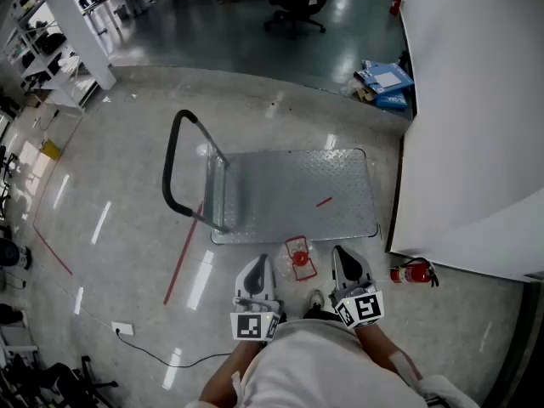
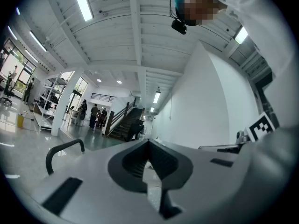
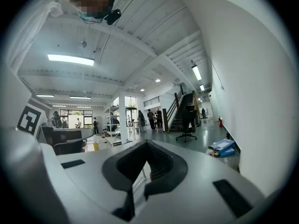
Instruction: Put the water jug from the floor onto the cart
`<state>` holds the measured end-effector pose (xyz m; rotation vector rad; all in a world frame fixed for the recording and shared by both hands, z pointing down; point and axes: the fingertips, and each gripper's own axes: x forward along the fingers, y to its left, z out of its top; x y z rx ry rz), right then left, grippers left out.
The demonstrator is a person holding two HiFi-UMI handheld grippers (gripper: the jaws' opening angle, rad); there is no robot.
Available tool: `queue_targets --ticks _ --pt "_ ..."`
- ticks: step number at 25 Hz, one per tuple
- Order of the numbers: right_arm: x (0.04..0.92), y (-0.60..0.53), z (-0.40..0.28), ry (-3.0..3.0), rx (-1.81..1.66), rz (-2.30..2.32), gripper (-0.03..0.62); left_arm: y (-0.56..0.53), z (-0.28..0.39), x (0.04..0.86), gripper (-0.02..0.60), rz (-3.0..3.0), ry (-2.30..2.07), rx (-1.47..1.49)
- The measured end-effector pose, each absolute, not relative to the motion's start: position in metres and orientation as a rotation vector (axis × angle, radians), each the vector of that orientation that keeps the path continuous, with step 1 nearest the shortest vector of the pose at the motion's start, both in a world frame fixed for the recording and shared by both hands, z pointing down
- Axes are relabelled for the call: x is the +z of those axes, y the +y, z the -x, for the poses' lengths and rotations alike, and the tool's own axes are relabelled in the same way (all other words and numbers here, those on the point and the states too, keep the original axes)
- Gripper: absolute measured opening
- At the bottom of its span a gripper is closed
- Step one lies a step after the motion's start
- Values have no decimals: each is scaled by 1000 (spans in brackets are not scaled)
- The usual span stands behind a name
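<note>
Clear plastic with a red cap, the water jug (image 1: 299,259) stands on the polished grey floor (image 1: 127,228), just in front of the near edge of the cart (image 1: 297,185) and not on it. The cart's deck is patterned metal plate with one short red mark (image 1: 324,201) on it, and its black handle (image 1: 174,164) rises at the left end.

The person holds both grippers level, one on each side of the jug. The left gripper (image 1: 258,263) is just to the jug's left and the right gripper (image 1: 341,253) just to its right. Neither one touches the jug in the head view.

In the left gripper view, the left gripper (image 2: 149,146) has its jaws together with nothing between them. In the right gripper view, the right gripper (image 3: 148,146) is likewise closed and empty.

A red fire extinguisher (image 1: 414,272) lies on the floor at the foot of a white wall (image 1: 476,100) to the right of the cart. Blue boxes (image 1: 384,79) sit on the floor further back by the same wall. A red tape line (image 1: 183,253) runs over the floor left of the jug.
</note>
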<state>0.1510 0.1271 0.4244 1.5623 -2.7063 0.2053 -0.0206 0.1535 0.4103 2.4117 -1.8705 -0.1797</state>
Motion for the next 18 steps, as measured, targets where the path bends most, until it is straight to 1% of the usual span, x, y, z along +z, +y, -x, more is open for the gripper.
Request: queue_targets --ticks 13,18 --pt "430 126 -147 -2702 239 -1590 3 155 23 407 3 -2433 -1858 -180" --pt "461 117 -146 -2664 305 -1564 3 151 22 410 3 -2456 -1850 -167"
